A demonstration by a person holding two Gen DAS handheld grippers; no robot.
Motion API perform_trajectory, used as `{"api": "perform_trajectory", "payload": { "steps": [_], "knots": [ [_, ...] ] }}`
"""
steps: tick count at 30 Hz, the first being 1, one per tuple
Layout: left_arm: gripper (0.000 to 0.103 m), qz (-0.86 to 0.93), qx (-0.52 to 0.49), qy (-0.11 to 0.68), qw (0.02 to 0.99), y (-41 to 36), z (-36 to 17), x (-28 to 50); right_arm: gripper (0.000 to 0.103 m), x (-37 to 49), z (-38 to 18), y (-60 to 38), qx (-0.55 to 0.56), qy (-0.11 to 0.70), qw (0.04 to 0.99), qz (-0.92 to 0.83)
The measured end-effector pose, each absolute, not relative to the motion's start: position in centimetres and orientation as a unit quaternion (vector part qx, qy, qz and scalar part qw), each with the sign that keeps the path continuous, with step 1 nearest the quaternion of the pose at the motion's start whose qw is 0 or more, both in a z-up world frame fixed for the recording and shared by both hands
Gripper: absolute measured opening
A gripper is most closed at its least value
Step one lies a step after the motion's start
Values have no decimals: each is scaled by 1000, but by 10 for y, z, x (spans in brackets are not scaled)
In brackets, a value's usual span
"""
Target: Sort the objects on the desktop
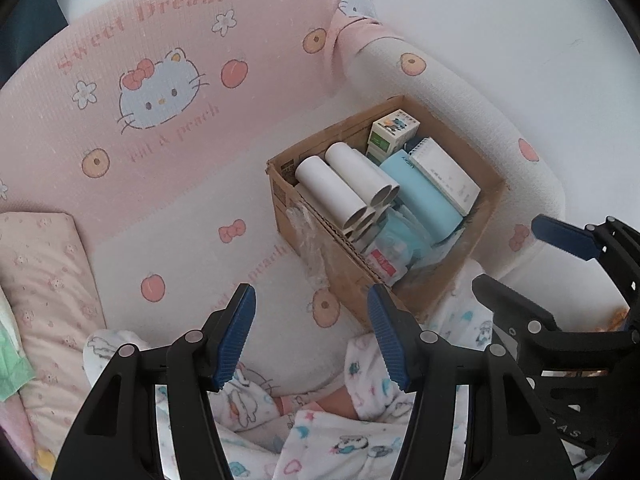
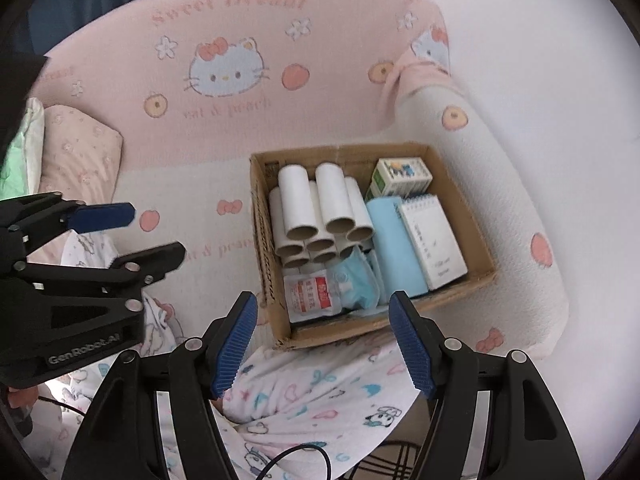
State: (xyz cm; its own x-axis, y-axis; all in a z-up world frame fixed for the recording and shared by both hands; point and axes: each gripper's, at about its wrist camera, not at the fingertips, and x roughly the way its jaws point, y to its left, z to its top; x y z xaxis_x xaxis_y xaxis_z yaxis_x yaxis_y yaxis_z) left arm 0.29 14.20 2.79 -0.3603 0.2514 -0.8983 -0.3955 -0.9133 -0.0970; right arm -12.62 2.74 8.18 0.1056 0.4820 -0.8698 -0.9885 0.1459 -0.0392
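Note:
An open cardboard box [image 1: 440,290] [image 2: 340,330] stands on a pink-and-white sofa seat. Inside lie several white paper tubes [image 1: 340,184] [image 2: 304,208], a small printed carton [image 1: 394,128] [image 2: 404,178], a light blue notebook [image 1: 420,200] [image 2: 394,244], a spiral notepad [image 1: 448,176] [image 2: 434,236], a blue wipes packet [image 2: 356,280] and a red-and-white pouch [image 2: 312,292]. My left gripper [image 1: 312,336] [image 2: 148,236] hovers left of the box, open and empty. My right gripper [image 2: 324,344] [image 1: 536,268] hangs over the box's near edge, open, nothing between its pads.
The sofa's backrest [image 2: 224,120] with a cat print rises behind the box, and its white armrest [image 2: 500,208] curves along the right. A pink pillow [image 1: 44,280] lies at the left. A person's lap in printed pyjamas [image 2: 320,392] fills the foreground, with a black cable [image 2: 296,456] across it.

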Motion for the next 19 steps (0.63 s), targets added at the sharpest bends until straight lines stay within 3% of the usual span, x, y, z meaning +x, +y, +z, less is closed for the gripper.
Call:
{"api": "perform_trajectory", "payload": {
  "steps": [10,19],
  "knots": [
    [64,831,-511,90,198,151,43,13,71,-137,105,12,-356,320,686,549],
    [64,834,-506,91,203,154,47,16,72,-130,104,7,-349,333,688,542]
  ]
}}
